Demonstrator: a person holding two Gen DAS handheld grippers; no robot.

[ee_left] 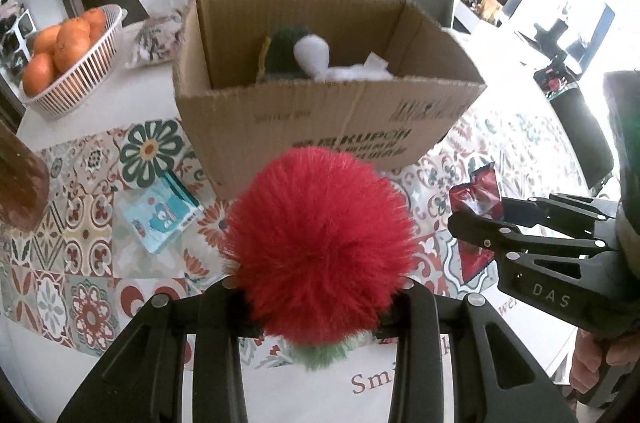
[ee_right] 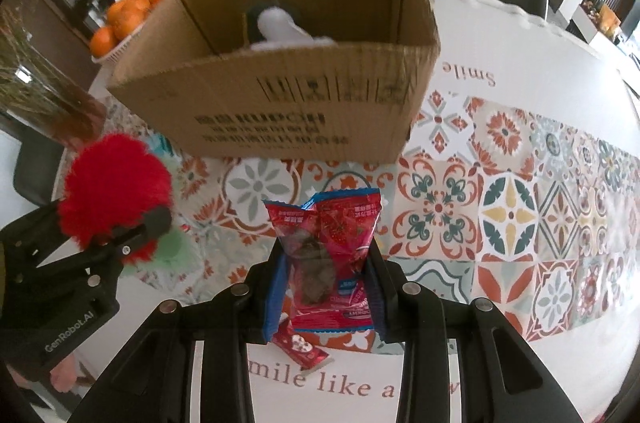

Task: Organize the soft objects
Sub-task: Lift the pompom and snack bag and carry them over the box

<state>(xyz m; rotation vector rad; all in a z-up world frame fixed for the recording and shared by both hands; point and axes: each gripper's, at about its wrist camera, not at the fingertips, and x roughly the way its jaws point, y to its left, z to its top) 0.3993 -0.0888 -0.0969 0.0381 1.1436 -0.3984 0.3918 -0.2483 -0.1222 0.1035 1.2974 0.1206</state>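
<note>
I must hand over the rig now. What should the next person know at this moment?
Left gripper: shut on the red pom-pom, held above the table, in front of the cardboard box.
Right gripper: shut on the red snack packet, also in front of the box.
Done: a dark green and white plush already lies inside the box.
Left: put both held items away; a teal packet and a small red packet remain on the tablecloth.

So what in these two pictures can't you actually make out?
- Cardboard box contents: in both views the near wall hides all but a dark green and white soft toy.
- Red snack packet: its print is too blurred to read in the right wrist view; the right gripper covers part of it in the left.
- Green fluff under the red pompom: mostly hidden by the pompom and the left gripper.
- Tablecloth lettering: cut off by the grippers.
</note>
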